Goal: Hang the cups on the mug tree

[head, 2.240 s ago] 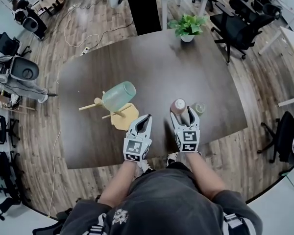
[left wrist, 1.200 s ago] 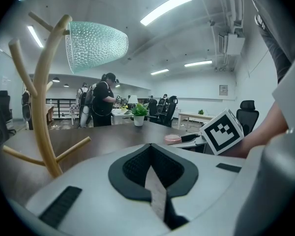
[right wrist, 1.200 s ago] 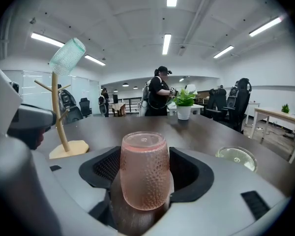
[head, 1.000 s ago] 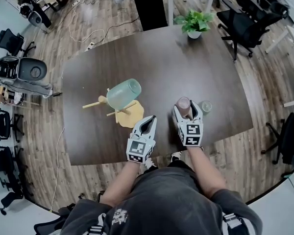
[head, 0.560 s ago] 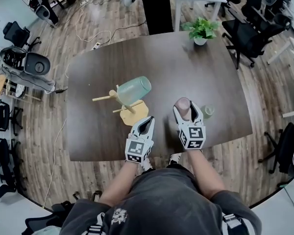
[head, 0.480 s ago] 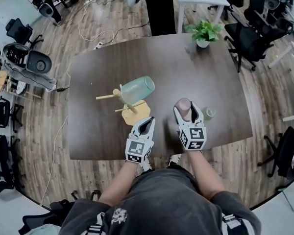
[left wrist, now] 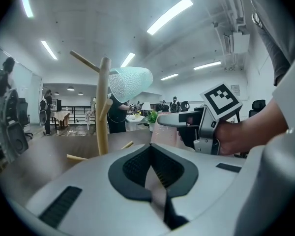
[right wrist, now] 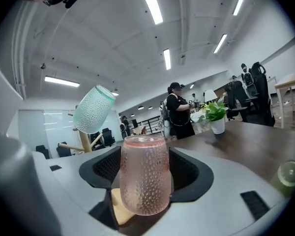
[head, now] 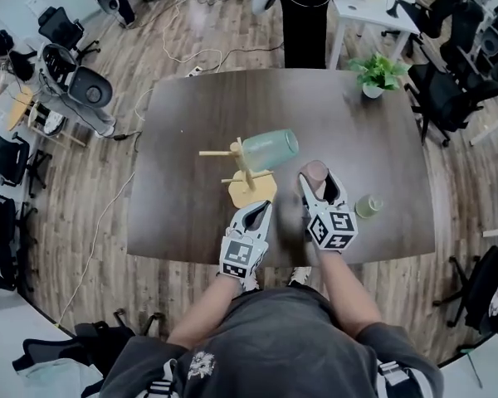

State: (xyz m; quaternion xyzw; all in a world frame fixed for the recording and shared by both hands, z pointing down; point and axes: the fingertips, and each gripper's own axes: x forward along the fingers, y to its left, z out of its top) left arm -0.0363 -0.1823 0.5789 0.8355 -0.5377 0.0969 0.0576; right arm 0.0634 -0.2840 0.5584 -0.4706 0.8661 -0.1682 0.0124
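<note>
The right gripper [head: 318, 179] is gripping a pink cup [right wrist: 143, 173] with its jaws spread wide, one pad pressing on each side of the dimpled wall, and the cup is standing upright between them with its mouth facing up. In the head view the pink cup [head: 314, 171] is sitting over the near part of the table [head: 183, 197], with the mug tree [head: 245, 171] just beside it at about nine o'clock. A teal cup [head: 270, 146] is already hanging tilted on one of the tree's upper pegs, at about ten o'clock from the pink one. A small green cup [head: 368, 205] is standing on the table at about four o'clock from the right gripper, apart from it. The left gripper [head: 259, 210] is hovering at about seven o'clock from the right one, its jaws closed tip to tip with nothing between them, and pointing toward the tree's base. A potted plant [head: 373, 73] is standing near the table's far edge at about one o'clock, and a person [head: 303, 7] is standing beyond that edge.
</note>
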